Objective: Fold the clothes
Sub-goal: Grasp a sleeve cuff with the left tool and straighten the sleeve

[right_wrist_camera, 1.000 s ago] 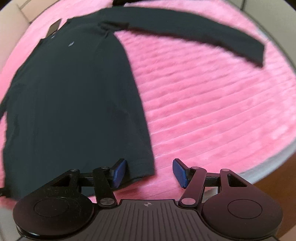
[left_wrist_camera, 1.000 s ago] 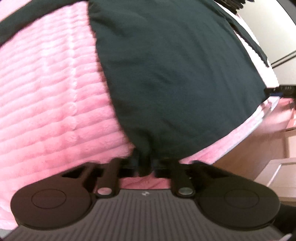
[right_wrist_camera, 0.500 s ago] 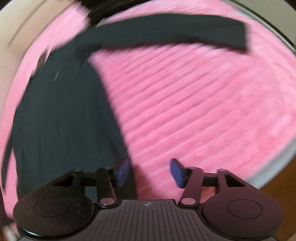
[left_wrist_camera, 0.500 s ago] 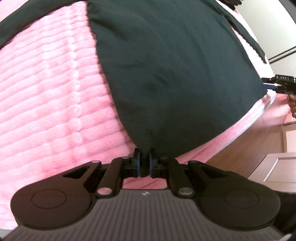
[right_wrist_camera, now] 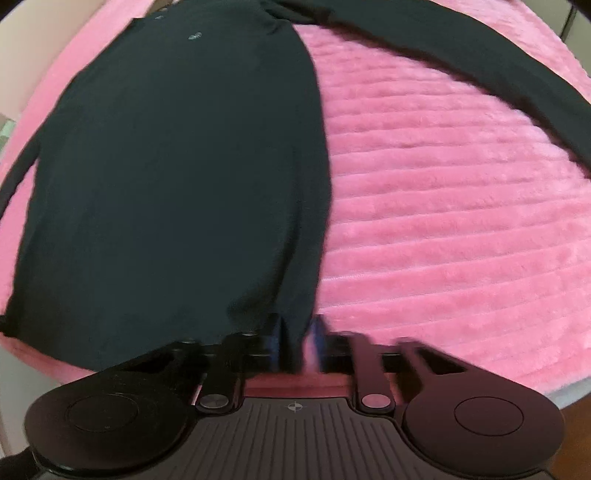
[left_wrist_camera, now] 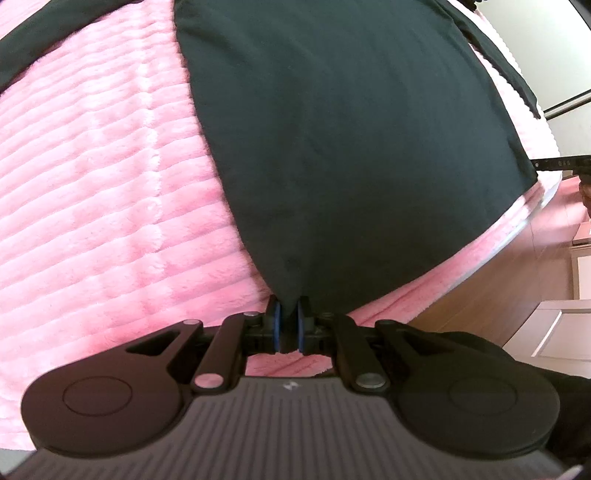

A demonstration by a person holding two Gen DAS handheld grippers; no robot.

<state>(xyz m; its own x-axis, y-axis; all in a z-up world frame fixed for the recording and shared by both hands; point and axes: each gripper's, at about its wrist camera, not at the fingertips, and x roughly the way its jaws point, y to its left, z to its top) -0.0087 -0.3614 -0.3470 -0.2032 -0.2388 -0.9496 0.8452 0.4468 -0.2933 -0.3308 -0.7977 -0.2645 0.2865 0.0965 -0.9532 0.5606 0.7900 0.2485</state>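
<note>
My left gripper (left_wrist_camera: pixel 289 325) has its jaws pinched together on the hem corner of the dark long-sleeve shirt (left_wrist_camera: pixel 347 147), blue pads (left_wrist_camera: pixel 275 325) squeezing a small fold of cloth. My right gripper (right_wrist_camera: pixel 295 343) is blurred, but its jaws look closed onto the shirt's other hem corner, dark fabric between them and a sliver of pink showing beside it. Both grips sit at the near edge of the pink blanket (right_wrist_camera: pixel 461 229), which is ribbed and plush. The shirt lies flat, hem toward me, body running away toward the far edge. In the right wrist view one sleeve (right_wrist_camera: pixel 480 62) stretches out to the right across the blanket, toward the far right corner; a small pale mark (right_wrist_camera: pixel 194 36) shows on the chest. In the left wrist view the other sleeve (left_wrist_camera: pixel 44 48) angles off to the far left. Wood floor (left_wrist_camera: pixel 491 295) shows past the blanket's right edge.
</note>
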